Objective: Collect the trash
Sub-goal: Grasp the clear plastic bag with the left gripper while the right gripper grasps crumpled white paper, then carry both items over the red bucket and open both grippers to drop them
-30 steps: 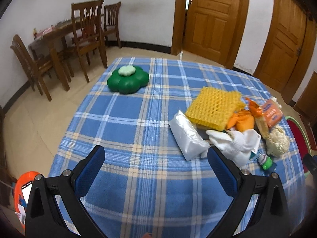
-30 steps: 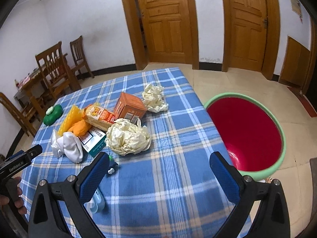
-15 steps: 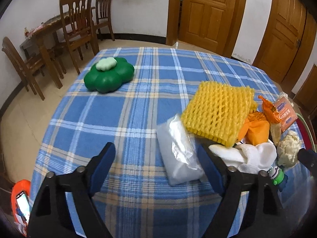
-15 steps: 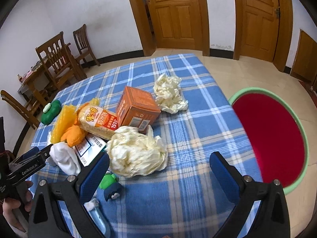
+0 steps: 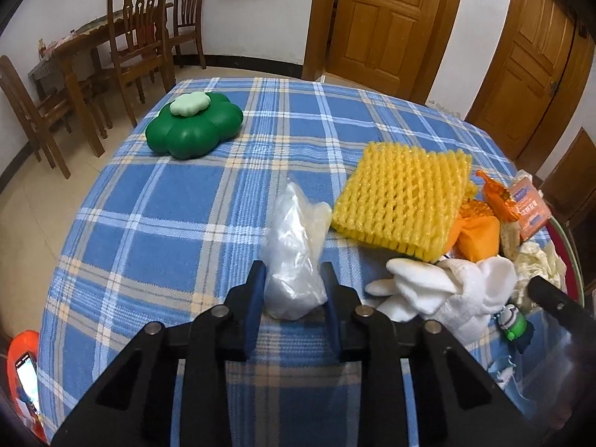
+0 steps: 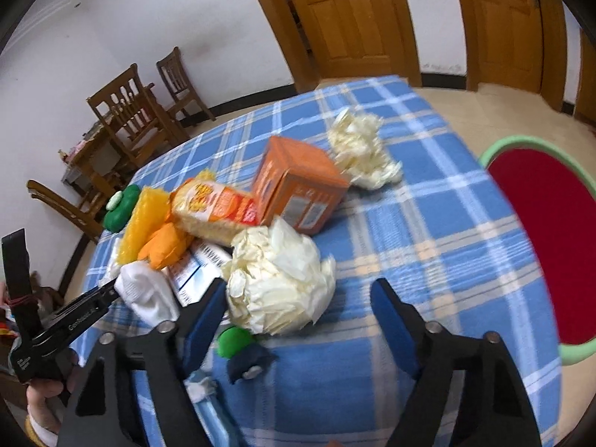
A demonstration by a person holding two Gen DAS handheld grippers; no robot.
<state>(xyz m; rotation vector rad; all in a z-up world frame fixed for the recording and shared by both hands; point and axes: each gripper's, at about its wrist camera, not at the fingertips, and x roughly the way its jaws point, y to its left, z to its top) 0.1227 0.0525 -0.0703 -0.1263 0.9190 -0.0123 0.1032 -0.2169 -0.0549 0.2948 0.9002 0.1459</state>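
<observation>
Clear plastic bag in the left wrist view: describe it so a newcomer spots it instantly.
On the blue plaid tablecloth, find the yellow foam net. Just left of it lies the clear plastic bag, its near end between the left claw pads. It alone is see-through, crinkly and colourless.

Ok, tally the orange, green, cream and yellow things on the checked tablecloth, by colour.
Orange: 3 (box, snack packet, crumpled wrapper)
Green: 2 (flower-shaped case, small toy)
Cream: 2 (near paper wad, far paper wad)
Yellow: 1 (foam net)
Total: 8
</observation>
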